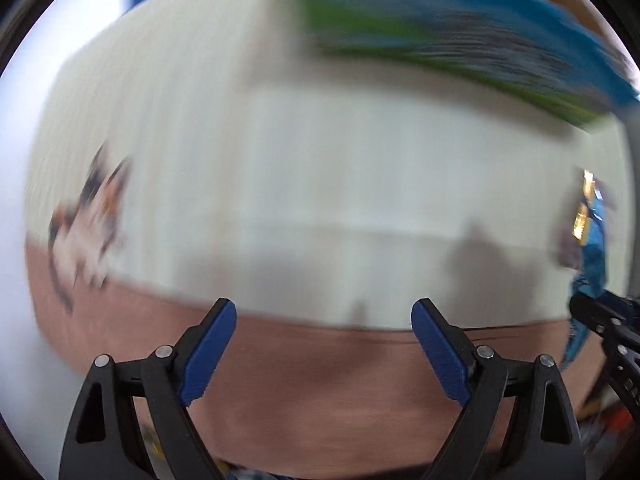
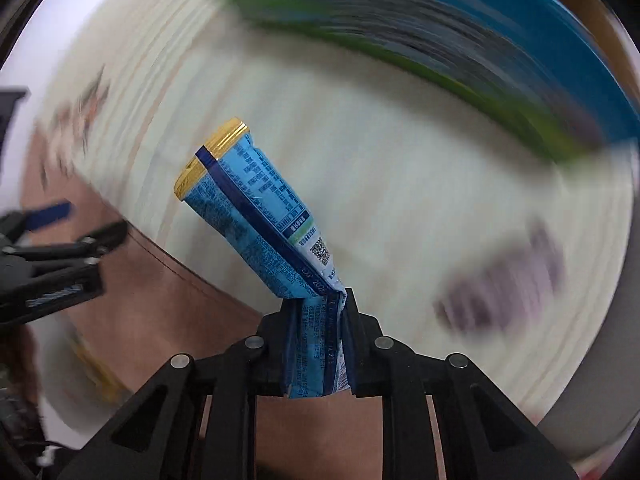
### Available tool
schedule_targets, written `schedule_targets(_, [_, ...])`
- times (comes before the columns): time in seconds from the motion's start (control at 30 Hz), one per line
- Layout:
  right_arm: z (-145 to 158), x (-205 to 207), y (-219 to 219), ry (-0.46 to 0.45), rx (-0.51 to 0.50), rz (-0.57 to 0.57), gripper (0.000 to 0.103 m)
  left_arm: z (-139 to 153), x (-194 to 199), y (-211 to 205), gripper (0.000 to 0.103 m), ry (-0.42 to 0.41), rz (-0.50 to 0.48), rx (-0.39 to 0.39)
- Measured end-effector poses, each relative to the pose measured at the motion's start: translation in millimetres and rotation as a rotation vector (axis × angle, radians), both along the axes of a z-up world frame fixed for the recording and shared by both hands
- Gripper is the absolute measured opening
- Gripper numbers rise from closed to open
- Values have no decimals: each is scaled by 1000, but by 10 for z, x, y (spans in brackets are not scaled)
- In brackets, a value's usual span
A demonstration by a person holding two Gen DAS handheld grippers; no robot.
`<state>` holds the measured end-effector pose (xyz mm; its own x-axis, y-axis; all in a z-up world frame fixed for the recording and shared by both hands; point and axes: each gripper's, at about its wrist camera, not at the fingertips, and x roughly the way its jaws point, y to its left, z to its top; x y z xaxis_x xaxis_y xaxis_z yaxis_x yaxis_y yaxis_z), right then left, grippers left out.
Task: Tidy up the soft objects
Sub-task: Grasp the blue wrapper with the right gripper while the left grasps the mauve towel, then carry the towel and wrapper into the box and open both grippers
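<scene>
1. A blue pouch (image 2: 256, 216) with a gold end seal is pinched at its lower end by the right gripper (image 2: 318, 312), whose jaws are closed on it; the rest sticks up and to the left, off the surface.
2. In the left wrist view the pouch (image 1: 592, 240) shows at the far right edge.
3. The left gripper (image 1: 324, 344) has its fingers spread wide with nothing between them.
4. Below both lies a cream mat (image 1: 320, 180) on a brown table (image 1: 320, 392).
5. A blurred blue-and-green bag (image 2: 460, 56) sits at the far side of the mat.
6. A blurred calico plush (image 1: 86, 232) lies at the mat's left edge.
</scene>
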<state>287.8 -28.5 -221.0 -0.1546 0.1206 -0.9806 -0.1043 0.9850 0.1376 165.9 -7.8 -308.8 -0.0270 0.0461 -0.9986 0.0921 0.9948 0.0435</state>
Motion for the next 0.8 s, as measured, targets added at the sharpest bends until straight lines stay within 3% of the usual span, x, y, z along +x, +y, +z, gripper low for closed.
schedule_targets(0.17, [223, -223, -1271, -30, 25, -345, 21, 52, 415, -1378, 91, 24, -236, -127])
schedule_targets(0.23, [217, -258, -1605, -36, 7, -411, 21, -82, 540, -1824, 91, 76, -309, -159])
schedule_targets(0.37, [116, -282, -2021, -39, -37, -478, 21, -491, 661, -2356, 90, 174, -389, -131])
schedule_targets(0.47, [-27, -295, -2119, -26, -38, -511, 21, -678, 665, -2532, 86, 203, -435, -107])
schedule_targets(0.57, [-178, -296, -2195, 10, -22, -547, 21, -714, 622, -2602, 60, 157, -474, -44])
schedule_targets(0.6, [-223, -261, -2194, 21, -12, -557, 21, -698, 627, -2643, 56, 147, -483, -29])
schedule_targets(0.67, [-300, -260, -2253, 54, 14, -578, 21, -673, 584, -2551, 35, 150, -445, -26])
schedule_targets(0.8, [-387, -204, -2359, 87, 75, -623, 24, -705, 581, -2135, 34, 164, -334, -13])
